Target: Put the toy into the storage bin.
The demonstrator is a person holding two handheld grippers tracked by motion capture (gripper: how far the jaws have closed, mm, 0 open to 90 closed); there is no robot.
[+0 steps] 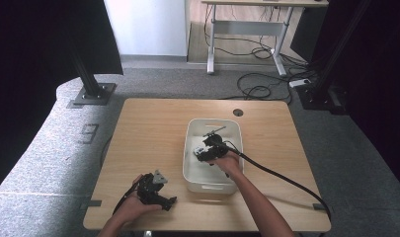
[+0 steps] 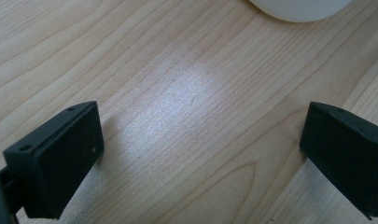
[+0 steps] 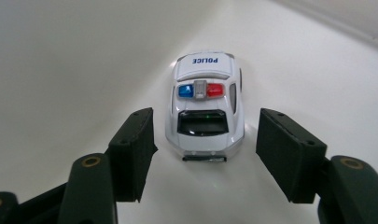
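Nearest the person, the left gripper [image 1: 157,193] is resting low on the wooden surface [image 1: 153,133], its jaws standing wide apart with nothing but bare wood grain between them; in the left gripper view a curve of the white tub [image 2: 298,11] is peeking in just beyond. Moving further out, the right gripper [image 1: 207,148] is reaching down into the white tub [image 1: 189,163], which is sitting near the middle of the surface. Its jaws are gaping on either side of the toy police car [image 3: 206,105], clear gaps showing between each pad and the car's flanks, so they are gripping nothing. The car, white with a blue and red light bar, is sitting on the tub's floor, its POLICE lettering pointing away from the right gripper [image 3: 205,154]. Beyond the surface, cables are trailing across the grey floor [image 1: 187,81].
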